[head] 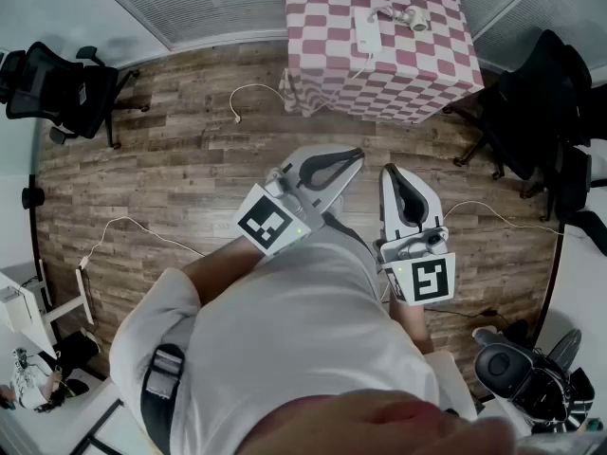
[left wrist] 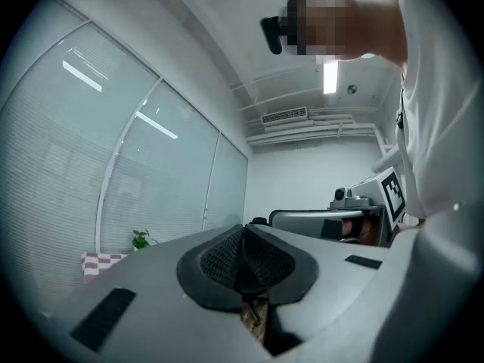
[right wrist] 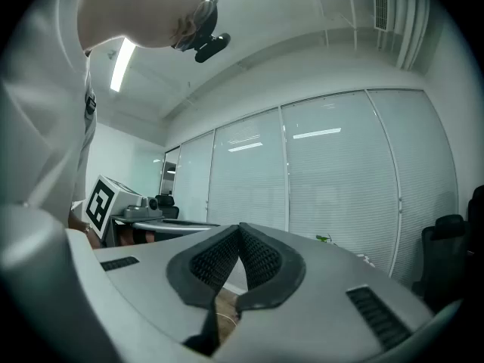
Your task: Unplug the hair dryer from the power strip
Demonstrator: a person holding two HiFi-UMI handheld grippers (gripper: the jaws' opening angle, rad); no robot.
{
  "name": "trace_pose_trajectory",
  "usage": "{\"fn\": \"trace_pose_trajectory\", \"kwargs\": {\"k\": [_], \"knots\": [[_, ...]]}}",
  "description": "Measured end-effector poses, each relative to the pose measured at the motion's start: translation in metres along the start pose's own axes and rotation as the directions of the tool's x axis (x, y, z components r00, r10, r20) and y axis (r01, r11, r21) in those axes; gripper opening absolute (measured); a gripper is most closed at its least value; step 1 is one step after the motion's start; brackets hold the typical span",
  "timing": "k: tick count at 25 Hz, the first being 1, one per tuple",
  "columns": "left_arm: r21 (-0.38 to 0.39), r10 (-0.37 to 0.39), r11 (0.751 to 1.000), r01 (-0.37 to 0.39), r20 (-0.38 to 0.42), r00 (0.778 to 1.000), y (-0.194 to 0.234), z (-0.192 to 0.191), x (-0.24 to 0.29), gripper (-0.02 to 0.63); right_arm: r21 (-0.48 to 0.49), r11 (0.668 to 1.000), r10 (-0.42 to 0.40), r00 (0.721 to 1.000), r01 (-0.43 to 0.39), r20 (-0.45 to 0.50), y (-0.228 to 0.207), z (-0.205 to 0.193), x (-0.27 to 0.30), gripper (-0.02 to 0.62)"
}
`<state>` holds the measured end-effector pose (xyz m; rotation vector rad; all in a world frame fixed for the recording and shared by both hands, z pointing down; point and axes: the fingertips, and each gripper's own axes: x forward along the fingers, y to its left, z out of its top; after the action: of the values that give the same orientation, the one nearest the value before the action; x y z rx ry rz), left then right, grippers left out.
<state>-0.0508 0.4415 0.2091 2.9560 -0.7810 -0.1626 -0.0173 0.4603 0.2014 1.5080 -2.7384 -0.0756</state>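
I see both grippers close in front of the person's white shirt [head: 285, 339], well apart from the checkered table [head: 446, 74], which stands across the wooden floor [head: 180, 131]. The left gripper [head: 351, 157] is held level and points toward the table; its own view shows the two dark ribbed pads [left wrist: 261, 259] pressed together with nothing between them. The right gripper [head: 392, 173] is just beside it, on the side nearer the table's right corner, also level. Its pads [right wrist: 261, 255] meet at the tip, so the jaws are closed and empty.

On the table top lies a white power strip [head: 366, 29]. Just to the right of it is a small pale object, which I believe is the hair dryer [head: 410, 17], but it is too small to be sure. Whether its plug sits in the strip I cannot tell. A white cable [head: 248, 88] lies on the floor left of the table. Black office chairs [head: 66, 83] stand well to both sides of it.
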Motion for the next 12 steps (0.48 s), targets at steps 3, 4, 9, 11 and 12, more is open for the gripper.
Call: {"fn": "trace_pose_trajectory", "kwargs": {"k": [3, 4, 9, 11, 12], "knots": [[0.003, 0.001, 1.000, -0.001, 0.002, 1.000, 0.003, 0.001, 0.004, 0.040, -0.002, 1.000, -0.003, 1.000, 0.003, 0.001, -0.005, 0.000, 0.002, 0.031], [0.004, 0.001, 1.000, -0.001, 0.003, 1.000, 0.003, 0.001, 0.006, 0.040, -0.002, 1.000, -0.003, 1.000, 0.003, 0.003, -0.006, 0.000, 0.002, 0.031], [-0.001, -0.002, 1.000, 0.002, -0.008, 1.000, 0.005, 0.000, 0.015, 0.040, 0.036, 0.999, -0.008, 1.000, 0.007, 0.030, -0.017, 0.003, 0.004, 0.032], [-0.002, -0.001, 1.000, 0.001, -0.011, 1.000, 0.007, -0.002, 0.020, 0.040, 0.056, 0.998, -0.009, 0.999, 0.007, 0.035, -0.024, 0.002, 0.005, 0.032], [-0.003, 0.000, 1.000, 0.000, -0.013, 1.000, 0.008, -0.002, 0.022, 0.040, 0.058, 0.998, -0.013, 0.999, 0.010, 0.036, -0.027, 0.001, 0.005, 0.032]]}}
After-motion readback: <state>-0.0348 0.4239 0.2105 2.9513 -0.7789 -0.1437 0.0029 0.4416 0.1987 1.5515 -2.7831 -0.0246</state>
